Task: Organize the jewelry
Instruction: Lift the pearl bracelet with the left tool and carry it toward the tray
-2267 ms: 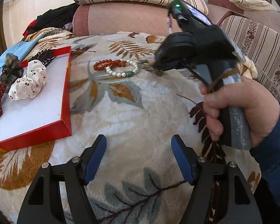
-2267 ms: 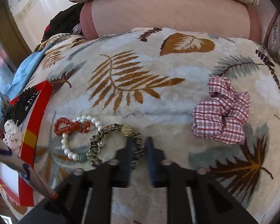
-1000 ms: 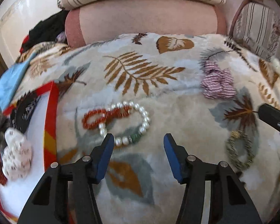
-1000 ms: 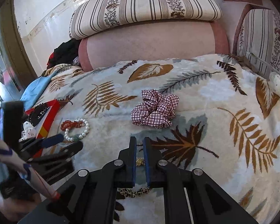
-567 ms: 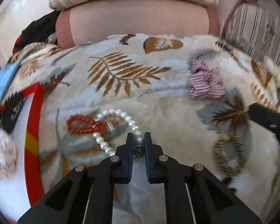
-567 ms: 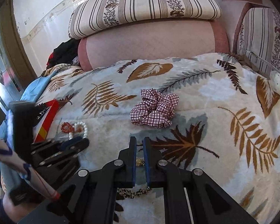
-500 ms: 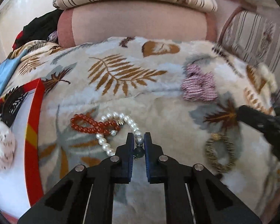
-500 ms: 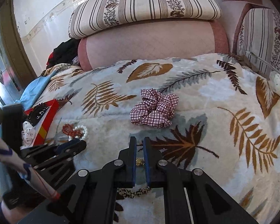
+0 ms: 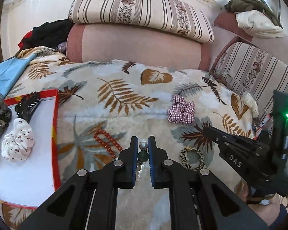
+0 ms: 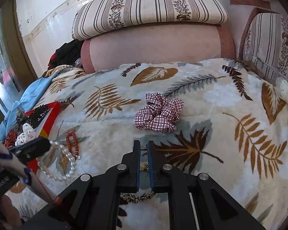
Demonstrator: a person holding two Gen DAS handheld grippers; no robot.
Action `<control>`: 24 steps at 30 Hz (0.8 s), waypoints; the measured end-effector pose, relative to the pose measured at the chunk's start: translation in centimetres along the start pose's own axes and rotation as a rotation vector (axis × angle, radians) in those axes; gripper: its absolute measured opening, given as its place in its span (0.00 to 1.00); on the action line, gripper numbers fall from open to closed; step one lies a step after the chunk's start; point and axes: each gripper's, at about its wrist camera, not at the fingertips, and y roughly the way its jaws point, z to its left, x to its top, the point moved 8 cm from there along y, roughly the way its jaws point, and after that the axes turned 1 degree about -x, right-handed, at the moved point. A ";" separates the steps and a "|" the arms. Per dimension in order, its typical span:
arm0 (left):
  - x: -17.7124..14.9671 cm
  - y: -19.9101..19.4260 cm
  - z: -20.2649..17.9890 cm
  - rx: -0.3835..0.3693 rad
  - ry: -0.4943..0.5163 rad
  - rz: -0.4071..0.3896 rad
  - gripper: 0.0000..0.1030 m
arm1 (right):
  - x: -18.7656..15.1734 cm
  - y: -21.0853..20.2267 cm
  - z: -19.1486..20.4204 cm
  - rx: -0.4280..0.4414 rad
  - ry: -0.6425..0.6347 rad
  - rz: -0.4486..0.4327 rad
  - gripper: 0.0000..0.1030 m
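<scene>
While clamped: 2 bracelets (image 9: 143,154), 1 scrunchie (image 9: 181,111).

You are working in a home, in a sitting or sleeping corner: in front of you lies a plush leaf-patterned blanket (image 10: 211,103) spread over a low bed or couch, backed by a pink bolster (image 10: 153,46) with a striped floral cushion (image 10: 149,9) laid on top, and another striped cushion (image 9: 259,72) stands at the right. Loose clothing (image 9: 48,34) is heaped in the far left corner against a pale tiled wall, and more cloth sits on the seat at upper right. Personal things lie about the blanket: a plaid scrunchie (image 10: 159,115) and a red-rimmed box lid (image 9: 54,134) with hair accessories.
</scene>
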 end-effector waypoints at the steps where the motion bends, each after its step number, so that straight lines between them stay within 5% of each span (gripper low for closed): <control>1: 0.1 -0.3 0.1 0.005 -0.001 -0.006 0.10 | 0.0 0.0 0.1 0.000 -0.002 -0.001 0.08; 24: -1.9 -2.2 0.8 0.030 0.002 -0.012 0.10 | 0.5 -3.6 3.2 -0.027 -0.102 -0.084 0.08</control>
